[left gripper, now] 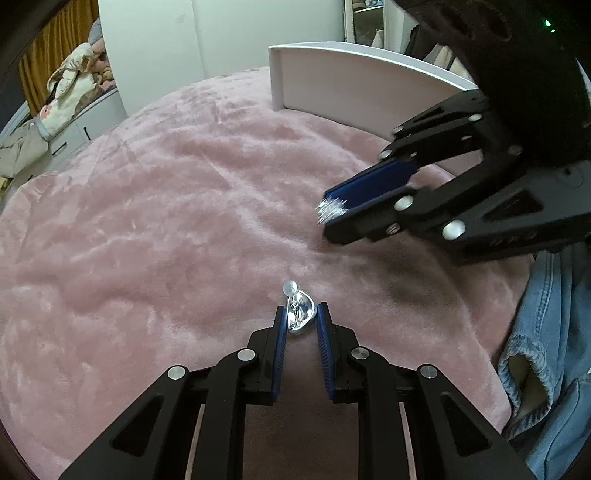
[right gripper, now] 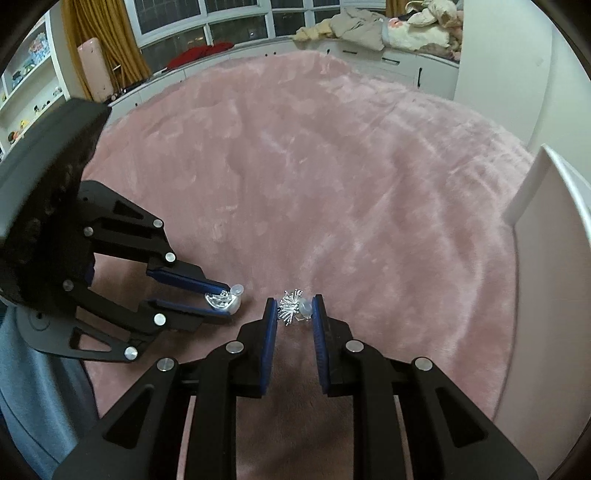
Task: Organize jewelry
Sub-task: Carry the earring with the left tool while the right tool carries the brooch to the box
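My left gripper [left gripper: 301, 314] is shut on a smooth silver teardrop earring [left gripper: 301, 316] with a clear rubber back [left gripper: 290, 287], held just above the pink plush blanket [left gripper: 166, 221]. It also shows in the right wrist view [right gripper: 226, 303] at the left, with the teardrop earring [right gripper: 221, 301] between its blue pads. My right gripper [right gripper: 294, 308] is shut on a spiky silver starburst earring [right gripper: 290, 306] with a clear back [right gripper: 304, 308]. In the left wrist view the right gripper [left gripper: 328, 210] is at the upper right, the starburst earring [left gripper: 330, 209] at its tips.
A white board-like panel [left gripper: 351, 88] stands on the blanket behind the right gripper; it shows at the right edge in the right wrist view [right gripper: 546, 258]. Blue denim [left gripper: 546, 350] is at the right. White cabinets with piled clothes [right gripper: 388, 29] and windows lie beyond the blanket.
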Available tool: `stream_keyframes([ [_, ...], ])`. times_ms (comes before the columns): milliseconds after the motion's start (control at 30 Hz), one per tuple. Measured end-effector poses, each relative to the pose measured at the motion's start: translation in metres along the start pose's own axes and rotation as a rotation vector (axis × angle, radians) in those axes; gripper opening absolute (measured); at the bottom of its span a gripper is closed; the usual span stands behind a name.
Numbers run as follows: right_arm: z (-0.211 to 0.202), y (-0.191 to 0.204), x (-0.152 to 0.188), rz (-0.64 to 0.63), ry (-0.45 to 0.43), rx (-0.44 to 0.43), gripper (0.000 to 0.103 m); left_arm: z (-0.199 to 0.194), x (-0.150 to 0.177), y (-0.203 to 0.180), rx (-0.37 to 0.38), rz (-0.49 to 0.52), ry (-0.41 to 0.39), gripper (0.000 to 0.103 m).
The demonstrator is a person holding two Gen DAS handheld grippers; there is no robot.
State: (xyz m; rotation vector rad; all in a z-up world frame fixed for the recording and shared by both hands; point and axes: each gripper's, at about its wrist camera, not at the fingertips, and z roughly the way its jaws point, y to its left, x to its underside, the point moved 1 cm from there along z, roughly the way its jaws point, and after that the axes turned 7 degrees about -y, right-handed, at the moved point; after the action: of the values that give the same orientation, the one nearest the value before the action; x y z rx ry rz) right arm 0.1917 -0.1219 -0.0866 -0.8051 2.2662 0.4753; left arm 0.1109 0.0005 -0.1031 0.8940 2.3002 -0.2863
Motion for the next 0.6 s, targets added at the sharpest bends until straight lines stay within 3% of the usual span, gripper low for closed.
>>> stream_keyframes([
  [300, -0.061, -0.004, -0.022, -0.002, -0.104, 0.028, 0.020, -0.036, -0.018, 0.000, -0.054, 0.008, -0.028, 0.021],
  [600, -0.128, -0.007, -0.049, -0.023, -0.234, 0.054, 0.020, -0.081, -0.066, -0.002, -0.121, -0.003, -0.070, 0.022],
])
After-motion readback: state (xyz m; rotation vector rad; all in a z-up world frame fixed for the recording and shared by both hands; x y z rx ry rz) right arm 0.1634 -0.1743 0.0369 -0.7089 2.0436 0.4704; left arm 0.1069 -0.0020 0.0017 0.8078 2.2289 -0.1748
